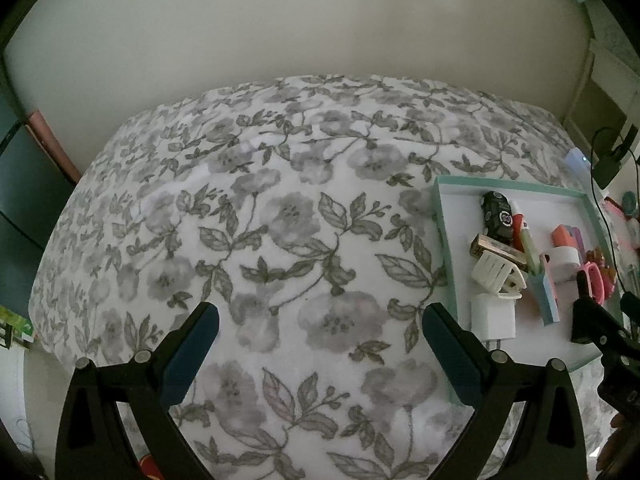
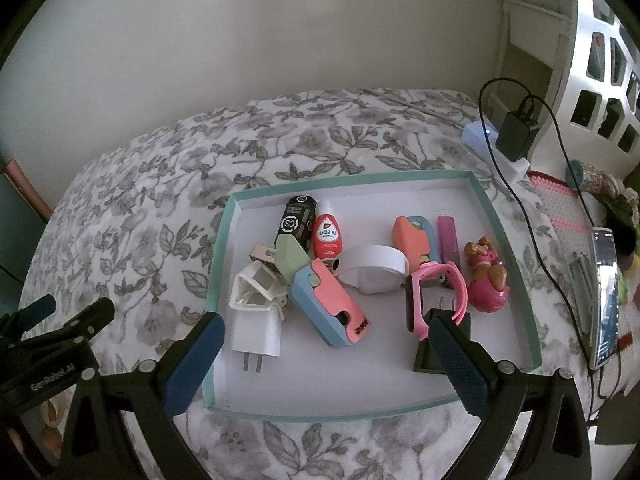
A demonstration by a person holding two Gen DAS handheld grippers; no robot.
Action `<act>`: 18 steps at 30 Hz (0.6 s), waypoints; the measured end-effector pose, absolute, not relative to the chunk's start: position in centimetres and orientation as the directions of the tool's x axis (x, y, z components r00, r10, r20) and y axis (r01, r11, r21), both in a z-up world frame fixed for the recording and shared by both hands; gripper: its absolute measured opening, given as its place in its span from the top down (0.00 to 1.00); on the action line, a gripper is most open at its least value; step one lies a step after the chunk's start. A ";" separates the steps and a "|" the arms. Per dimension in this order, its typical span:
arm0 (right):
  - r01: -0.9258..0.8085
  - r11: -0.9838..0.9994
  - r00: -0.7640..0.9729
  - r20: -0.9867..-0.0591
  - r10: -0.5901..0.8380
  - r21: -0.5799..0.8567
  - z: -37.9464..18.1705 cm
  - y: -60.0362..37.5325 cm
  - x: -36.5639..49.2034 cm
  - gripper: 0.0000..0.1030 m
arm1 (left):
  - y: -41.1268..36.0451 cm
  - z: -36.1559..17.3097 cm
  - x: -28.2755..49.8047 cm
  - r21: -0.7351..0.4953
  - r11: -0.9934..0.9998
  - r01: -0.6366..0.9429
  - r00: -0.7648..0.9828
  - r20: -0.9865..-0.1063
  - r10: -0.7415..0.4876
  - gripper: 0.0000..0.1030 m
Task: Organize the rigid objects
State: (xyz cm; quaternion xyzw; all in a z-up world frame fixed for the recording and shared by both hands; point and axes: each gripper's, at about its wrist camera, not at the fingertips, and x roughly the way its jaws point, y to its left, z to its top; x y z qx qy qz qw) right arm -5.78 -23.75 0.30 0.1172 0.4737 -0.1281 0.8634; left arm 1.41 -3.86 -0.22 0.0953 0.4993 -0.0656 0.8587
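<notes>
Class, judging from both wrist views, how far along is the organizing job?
Done: nothing visibly sorted; the white plug charger, pink watch and other items lie jumbled in the teal-rimmed tray. In hand: nothing; left claw and right claw are open. Left: everything.

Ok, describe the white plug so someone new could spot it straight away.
Find the teal-rimmed tray on the floral bedspread. At its near left corner lies the white charger, the only white block with two metal prongs, pointing toward the camera.
</notes>
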 end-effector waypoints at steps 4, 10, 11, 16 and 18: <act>0.333 0.940 0.516 -0.849 -0.110 0.080 0.2 -23.8 -5.8 0.00 | -3.8 -0.3 1.5 0.100 0.975 0.201 0.491 -0.871 -0.012 0.02; 0.332 0.940 0.515 -0.850 -0.109 0.081 0.2 -23.9 -5.7 0.00 | -3.7 -0.5 1.6 0.103 0.976 0.192 0.491 -0.871 -0.005 0.02; 0.333 0.940 0.515 -0.850 -0.110 0.080 0.2 -23.9 -5.7 0.00 | -3.7 -0.6 1.6 0.103 0.976 0.192 0.491 -0.871 -0.004 0.02; 0.333 0.940 0.514 -0.851 -0.110 0.079 0.0 -24.0 -5.7 0.00 | -3.7 -0.8 1.7 0.104 0.976 0.190 0.486 -0.874 -0.001 0.02; 0.333 0.939 0.513 -0.851 -0.110 0.080 0.0 -24.0 -5.7 0.00 | -3.6 -0.9 1.8 0.099 0.978 0.185 0.481 -0.877 -0.002 0.02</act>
